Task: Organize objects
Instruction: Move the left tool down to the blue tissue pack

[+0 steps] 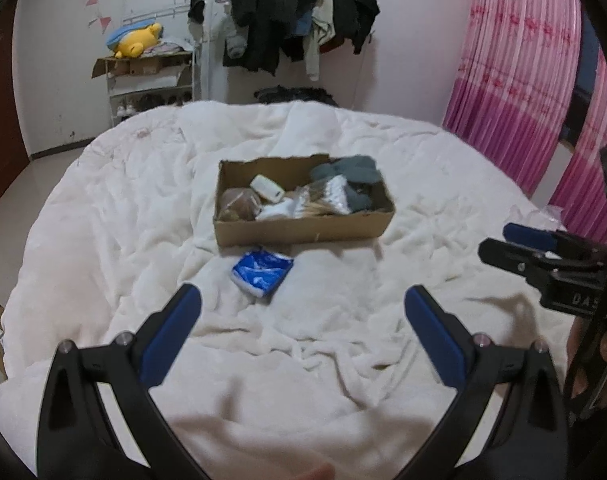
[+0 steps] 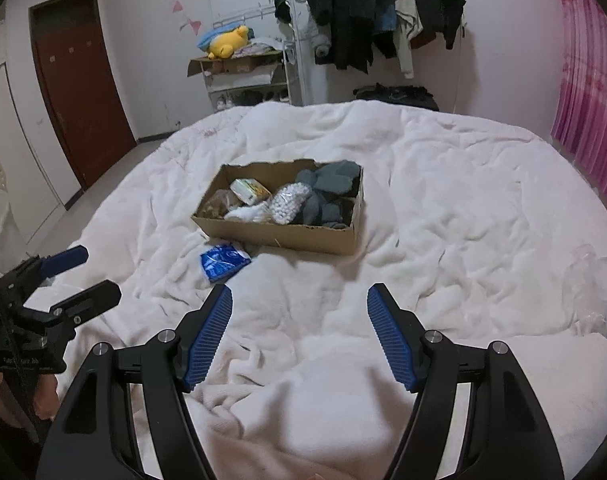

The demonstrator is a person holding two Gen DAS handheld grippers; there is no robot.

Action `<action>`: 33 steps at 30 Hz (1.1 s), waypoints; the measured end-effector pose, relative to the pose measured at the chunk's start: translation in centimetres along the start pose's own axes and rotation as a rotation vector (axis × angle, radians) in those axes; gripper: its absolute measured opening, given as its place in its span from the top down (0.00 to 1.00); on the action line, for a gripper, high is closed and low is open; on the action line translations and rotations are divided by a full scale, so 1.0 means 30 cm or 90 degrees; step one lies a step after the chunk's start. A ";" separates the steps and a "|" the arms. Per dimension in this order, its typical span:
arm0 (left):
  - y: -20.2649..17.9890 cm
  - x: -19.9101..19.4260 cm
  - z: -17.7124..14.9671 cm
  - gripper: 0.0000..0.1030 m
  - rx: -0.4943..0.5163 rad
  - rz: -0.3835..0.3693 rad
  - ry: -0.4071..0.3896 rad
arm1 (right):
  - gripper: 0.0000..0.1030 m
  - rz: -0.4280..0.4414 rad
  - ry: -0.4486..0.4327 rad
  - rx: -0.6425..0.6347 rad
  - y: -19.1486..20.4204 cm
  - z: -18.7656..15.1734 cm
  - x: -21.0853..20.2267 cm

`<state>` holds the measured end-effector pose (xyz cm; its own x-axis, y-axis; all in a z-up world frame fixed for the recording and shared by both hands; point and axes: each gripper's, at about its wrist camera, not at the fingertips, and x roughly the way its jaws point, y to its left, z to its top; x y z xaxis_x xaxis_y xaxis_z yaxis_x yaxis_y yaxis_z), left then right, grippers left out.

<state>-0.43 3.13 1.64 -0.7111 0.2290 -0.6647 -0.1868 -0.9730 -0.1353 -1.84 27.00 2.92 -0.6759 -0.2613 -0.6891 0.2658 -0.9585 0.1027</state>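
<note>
Both pairs of jaws stand wide apart with nothing between them: my left gripper and my right gripper each hang over the rumpled white blanket, blue pads facing inward. From the left wrist view I can see the right gripper off to the side, its black body stamped with letters that read "DAS" before the frame edge cuts them off.

On the far wall I can make out "Happy B" in dark script, the rest running out of view. The blue tissue packet carries white printing that I cannot read; it lies on the blanket ahead of the left jaws, roughly centred between them, and ahead and to the left of the right jaws. Just beyond it, nearly touching, sits the cardboard box. Inside I see grey socks at the right end, a bag of cotton swabs in the middle, a small white pack and a brownish bag at the left end. The pack shows a yellow label in the right wrist view, too blurred to read.
</note>
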 end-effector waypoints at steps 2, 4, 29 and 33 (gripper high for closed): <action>0.009 0.033 0.009 0.01 0.003 0.006 0.009 | 0.29 -0.003 0.008 -0.003 -0.010 0.008 0.033; 0.012 0.074 0.017 0.01 0.012 0.007 0.023 | 0.29 -0.009 0.014 -0.003 -0.021 0.017 0.068; 0.110 0.685 0.039 0.01 0.173 0.098 0.194 | 0.29 0.015 0.147 0.093 -0.182 -0.027 0.463; 0.142 0.757 0.028 0.01 0.151 0.059 0.229 | 0.29 0.018 0.157 0.110 -0.204 -0.043 0.482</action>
<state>-17.95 4.22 -13.42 -0.4588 0.0761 -0.8853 -0.3136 -0.9461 0.0812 -12.36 29.24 -8.61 -0.4773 -0.2735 -0.8351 0.1470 -0.9618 0.2310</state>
